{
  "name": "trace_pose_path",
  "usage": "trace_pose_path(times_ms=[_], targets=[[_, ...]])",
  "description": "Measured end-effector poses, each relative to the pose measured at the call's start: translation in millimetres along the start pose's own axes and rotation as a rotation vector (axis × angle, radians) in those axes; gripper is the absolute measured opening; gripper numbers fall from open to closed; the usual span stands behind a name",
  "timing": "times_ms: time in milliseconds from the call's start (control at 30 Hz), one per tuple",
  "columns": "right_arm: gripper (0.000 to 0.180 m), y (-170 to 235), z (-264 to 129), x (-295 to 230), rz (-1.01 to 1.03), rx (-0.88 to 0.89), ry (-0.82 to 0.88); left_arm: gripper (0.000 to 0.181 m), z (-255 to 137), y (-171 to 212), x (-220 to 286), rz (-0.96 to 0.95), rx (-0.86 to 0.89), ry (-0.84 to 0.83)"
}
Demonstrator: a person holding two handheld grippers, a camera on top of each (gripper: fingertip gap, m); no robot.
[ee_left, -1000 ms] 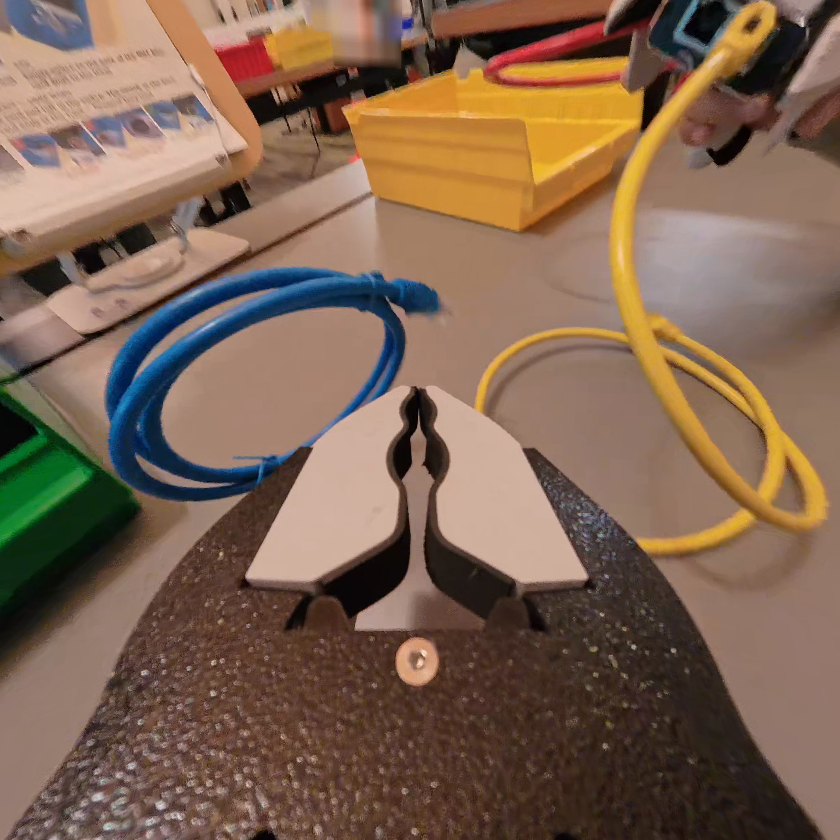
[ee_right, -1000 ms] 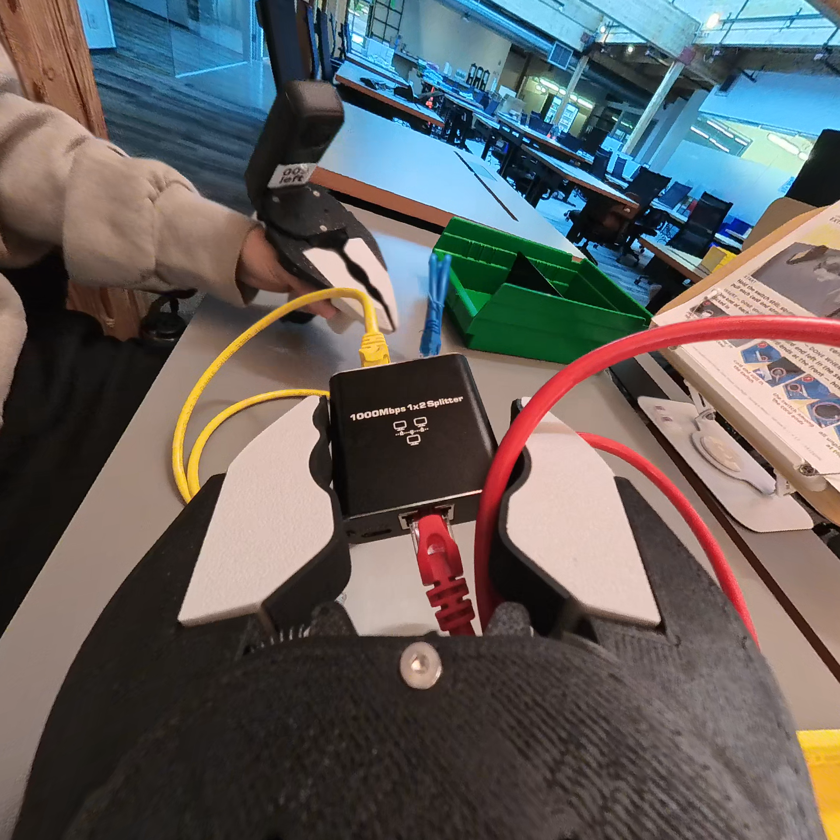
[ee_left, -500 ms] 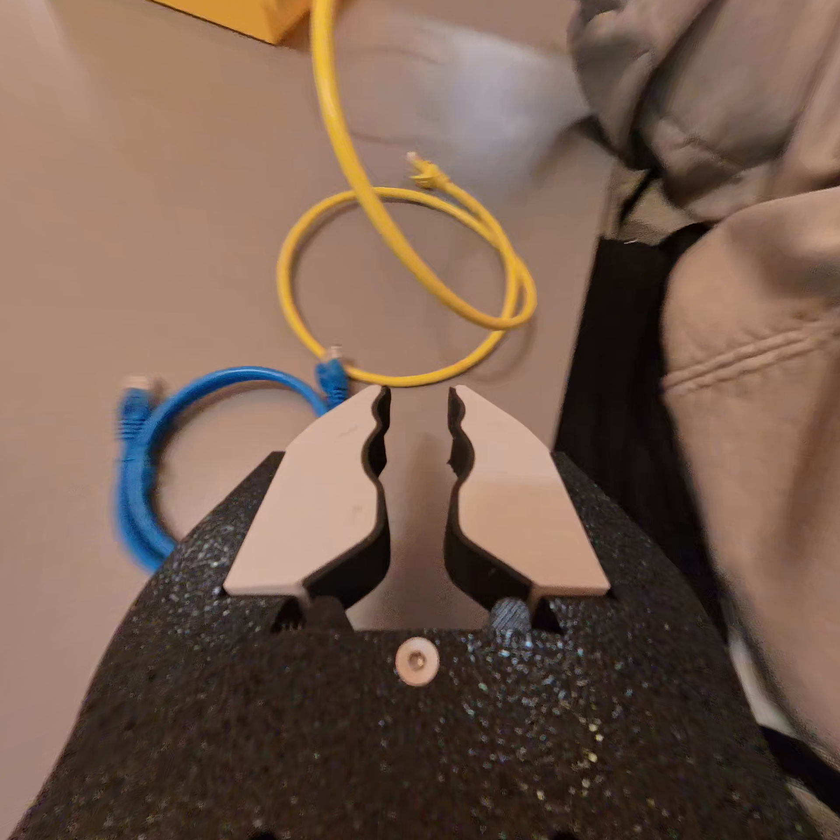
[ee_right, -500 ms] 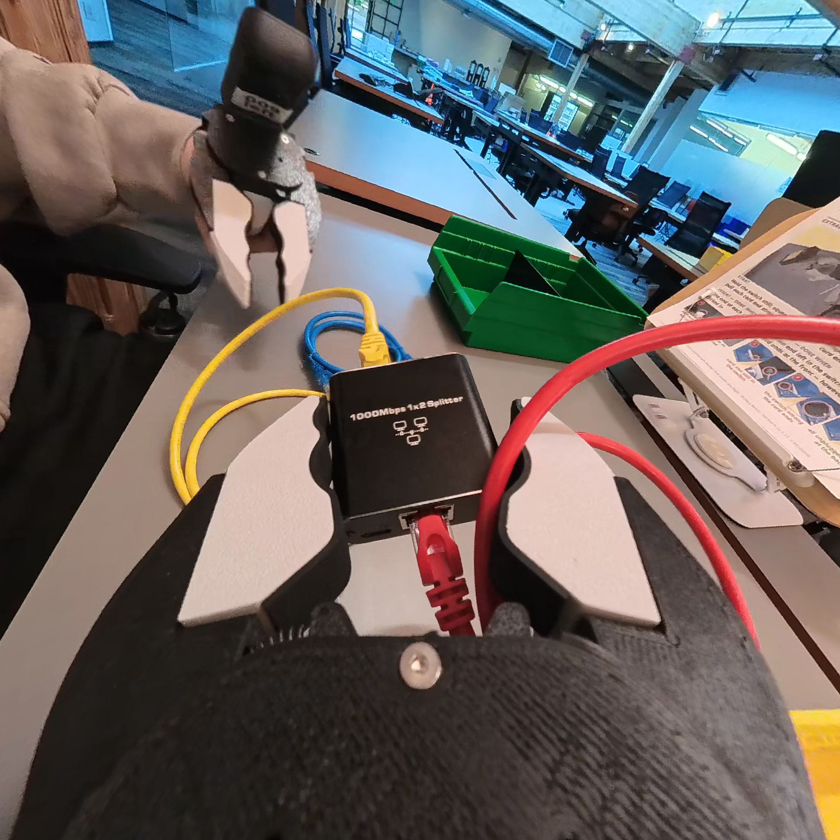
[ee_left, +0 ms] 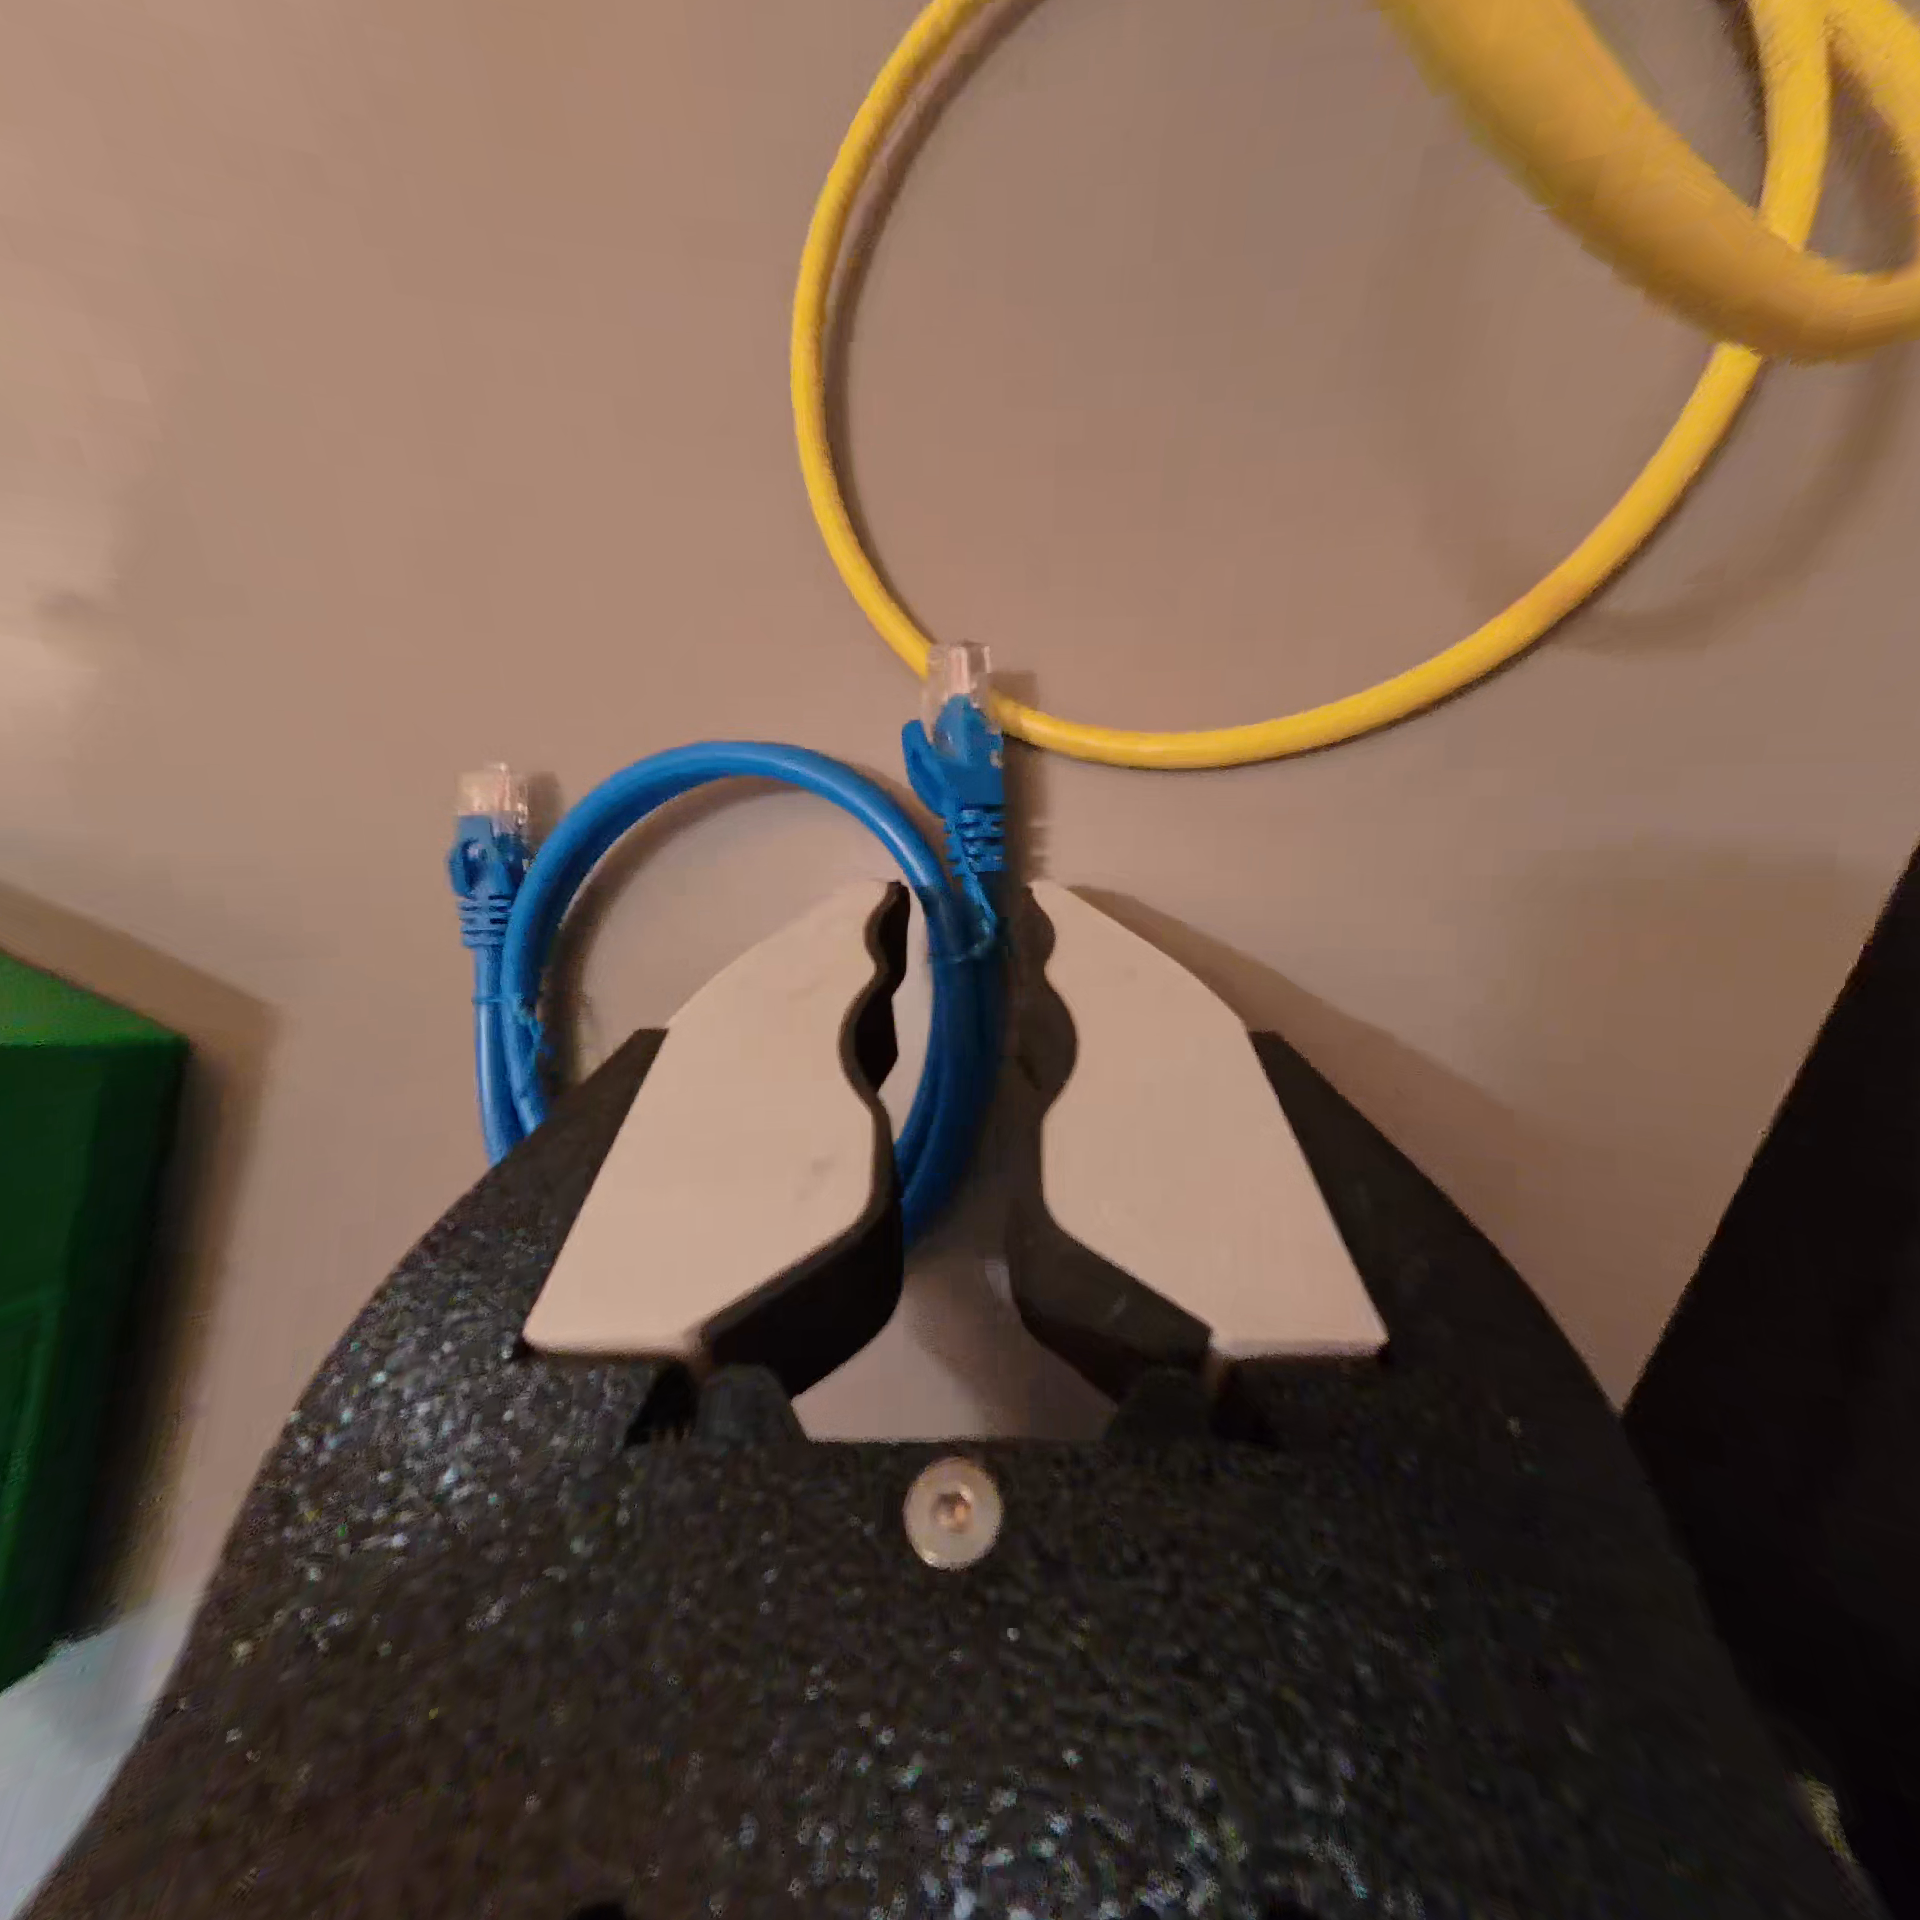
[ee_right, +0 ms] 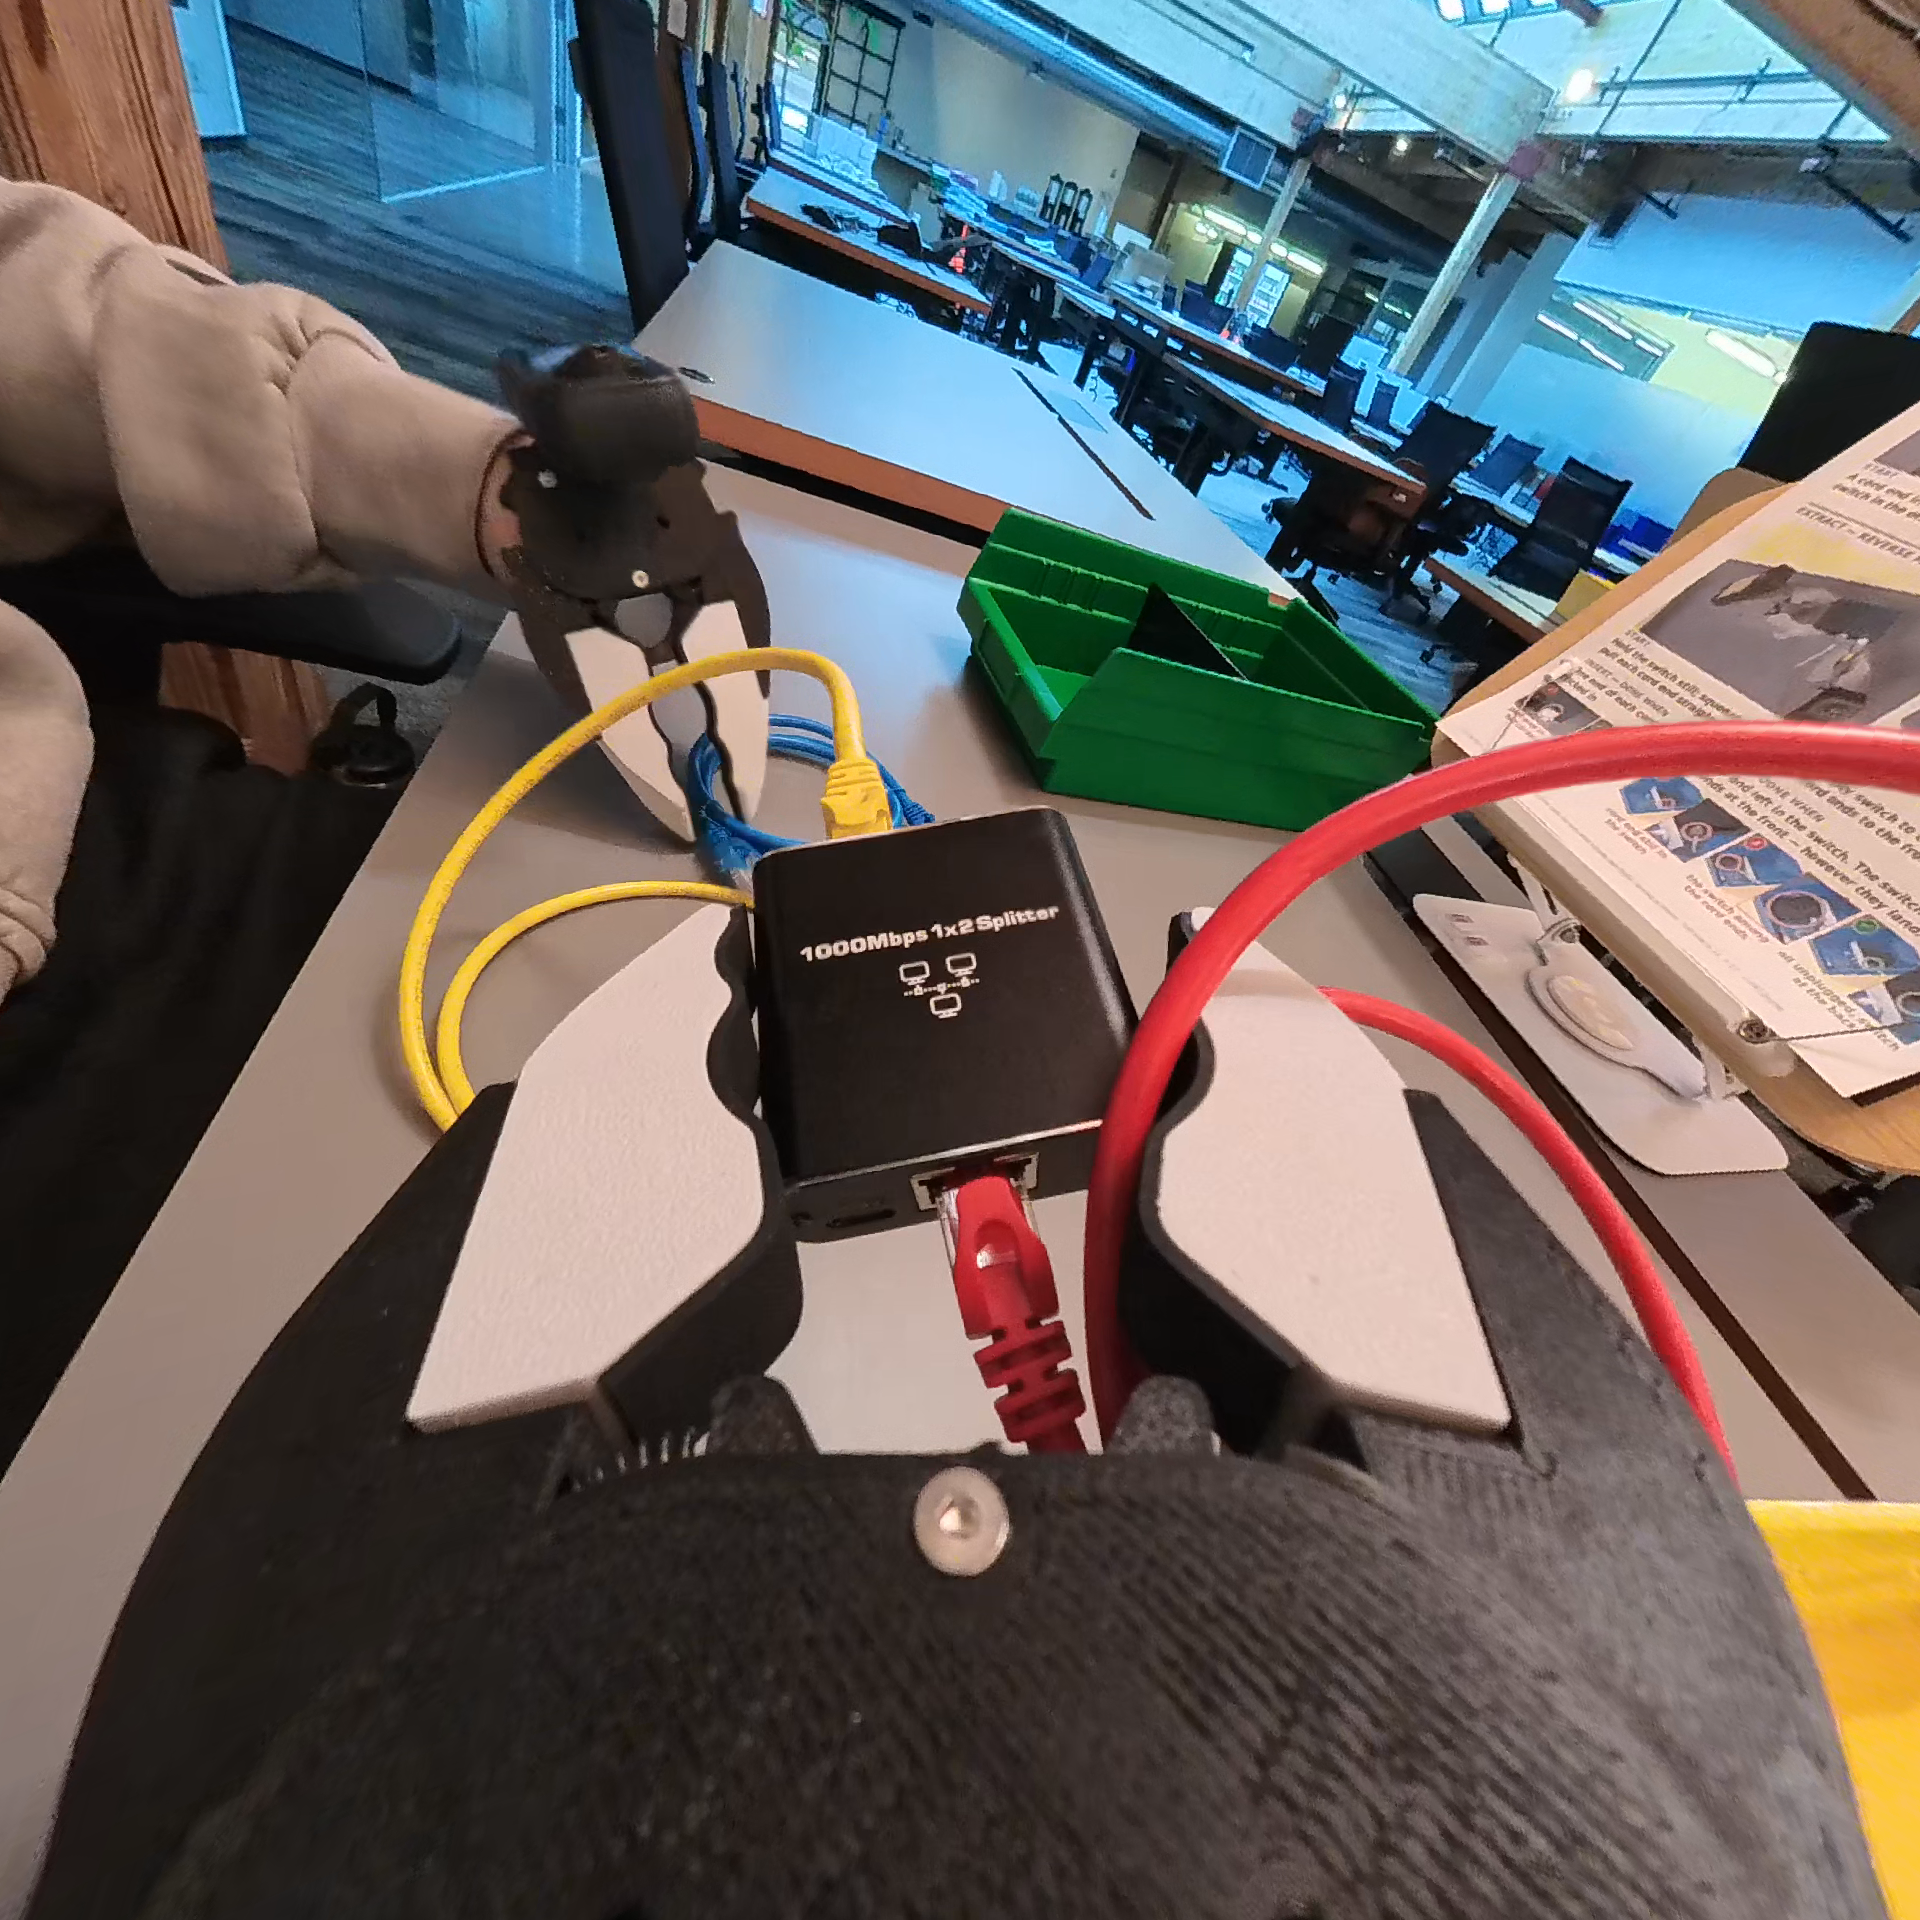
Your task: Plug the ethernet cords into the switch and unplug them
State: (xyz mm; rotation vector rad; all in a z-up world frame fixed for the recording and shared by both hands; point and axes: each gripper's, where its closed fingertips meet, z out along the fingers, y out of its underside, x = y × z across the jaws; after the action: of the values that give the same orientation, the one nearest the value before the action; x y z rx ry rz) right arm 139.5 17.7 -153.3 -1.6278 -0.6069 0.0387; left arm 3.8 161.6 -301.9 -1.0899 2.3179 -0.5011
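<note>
My right gripper [ee_right: 956, 925] is shut on the black switch [ee_right: 935, 1039], holding it by its sides on the grey table [ee_right: 260, 1143]. A red cord [ee_right: 1003, 1288] is plugged into its near port. A yellow cord [ee_right: 854, 795] is plugged into its far side, and its loop [ee_left: 1143, 743] lies on the table. The coiled blue cord [ee_left: 727, 769] lies unplugged, with one plug [ee_left: 961, 769] just past my left gripper's tips and the other [ee_left: 488, 831] to the left. My left gripper [ee_left: 964, 891] points down, open, with the blue cord between its fingers. It also shows in the right wrist view [ee_right: 717, 810].
A green bin [ee_right: 1195, 707] stands beyond the switch and also shows in the left wrist view [ee_left: 83, 1195]. An instruction sheet on a stand [ee_right: 1714, 831] is at the right. A yellow bin's corner [ee_right: 1849, 1714] is near my right gripper. A person's sleeve [ee_right: 208, 436] is at the left. Across from one pair of fingers to the other is roughly 25 cm.
My left gripper swung from level to pointing down, opened, and dropped over the blue cord so the cord now sits between its fingers. The right gripper and switch have not moved.
</note>
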Motion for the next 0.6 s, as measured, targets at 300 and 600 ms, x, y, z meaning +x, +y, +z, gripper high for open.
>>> trace_pose_path(times_ms=[300,600], targets=[[0.076,3.4,4.6,-2.3,0.000,-0.011,-0.016,0.023,5.6,-3.0,1.5,-0.384,-0.016,0.226],[0.076,7.4,10.1,-6.4,0.003,-0.019,-0.041,0.016,19.1,-8.6,-5.7,-0.281,0.013,0.148]])
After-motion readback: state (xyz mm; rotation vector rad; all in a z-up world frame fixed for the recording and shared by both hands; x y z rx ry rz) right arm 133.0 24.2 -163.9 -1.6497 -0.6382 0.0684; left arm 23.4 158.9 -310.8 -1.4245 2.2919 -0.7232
